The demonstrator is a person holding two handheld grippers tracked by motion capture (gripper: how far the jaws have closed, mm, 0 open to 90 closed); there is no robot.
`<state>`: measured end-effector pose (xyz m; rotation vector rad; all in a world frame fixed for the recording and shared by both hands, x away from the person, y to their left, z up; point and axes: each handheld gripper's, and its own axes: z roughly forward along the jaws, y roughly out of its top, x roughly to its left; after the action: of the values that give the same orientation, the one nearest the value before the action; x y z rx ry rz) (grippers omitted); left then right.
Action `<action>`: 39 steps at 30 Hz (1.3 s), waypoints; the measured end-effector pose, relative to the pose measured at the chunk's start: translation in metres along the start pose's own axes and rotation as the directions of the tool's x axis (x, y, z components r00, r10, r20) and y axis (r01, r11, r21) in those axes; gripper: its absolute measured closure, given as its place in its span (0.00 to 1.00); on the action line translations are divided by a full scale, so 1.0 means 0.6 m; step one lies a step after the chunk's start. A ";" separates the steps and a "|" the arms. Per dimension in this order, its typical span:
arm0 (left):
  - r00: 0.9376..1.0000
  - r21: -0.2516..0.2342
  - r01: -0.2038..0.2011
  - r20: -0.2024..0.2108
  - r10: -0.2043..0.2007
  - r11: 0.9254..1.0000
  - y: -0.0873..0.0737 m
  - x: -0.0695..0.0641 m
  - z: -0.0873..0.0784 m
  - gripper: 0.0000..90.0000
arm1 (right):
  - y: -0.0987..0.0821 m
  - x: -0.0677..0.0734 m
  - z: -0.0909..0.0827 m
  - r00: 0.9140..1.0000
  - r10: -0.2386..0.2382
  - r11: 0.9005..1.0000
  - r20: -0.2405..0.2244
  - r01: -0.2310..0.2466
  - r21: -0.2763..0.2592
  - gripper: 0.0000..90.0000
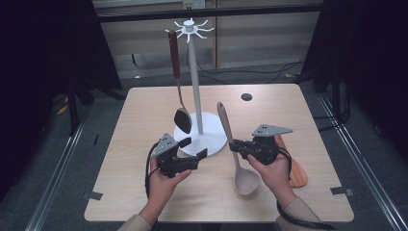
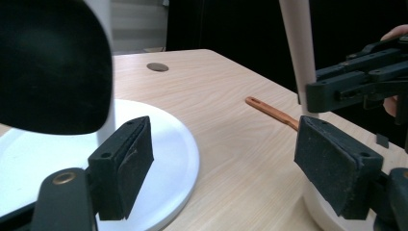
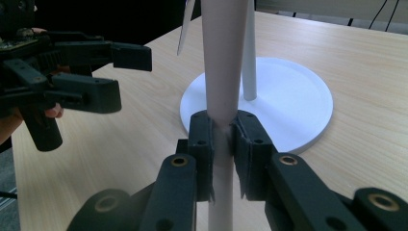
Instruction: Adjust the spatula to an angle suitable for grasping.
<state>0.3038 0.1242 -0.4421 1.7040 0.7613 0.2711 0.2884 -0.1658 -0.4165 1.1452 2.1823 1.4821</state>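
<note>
While right claw (image 3: 223, 139) grips pale spoon (image 1: 234, 144), left claw (image 1: 195, 147) gapes beside rack base (image 1: 214, 137).

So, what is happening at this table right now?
A person holds a gripper in each hand. The right gripper is shut on the handle of a pale wooden spoon, whose bowl rests on the table. The left gripper is open, holding nothing, near the base of a white utensil stand. One dark spoon hangs on the stand. An orange spatula lies by the right hand.
</note>
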 end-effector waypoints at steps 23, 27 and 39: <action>0.987 0.002 0.013 0.161 -0.013 1.000 -0.015 -0.044 0.029 0.62 | 0.015 0.053 0.009 0.999 -0.030 0.995 -0.011 0.029 -0.093 0.87; 0.985 0.011 0.010 0.171 -0.012 1.000 -0.021 -0.050 0.035 0.68 | 0.017 0.061 0.011 0.999 -0.035 0.994 -0.011 0.034 -0.100 0.87; 0.979 0.015 0.033 0.200 -0.036 0.999 -0.020 -0.049 0.036 0.77 | 0.016 0.065 0.012 0.998 -0.037 0.993 -0.048 0.032 -0.113 0.87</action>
<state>0.2893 0.0904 -0.4534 1.6974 0.6433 0.0695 0.2715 -0.1309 -0.4030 1.0397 2.1099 1.6123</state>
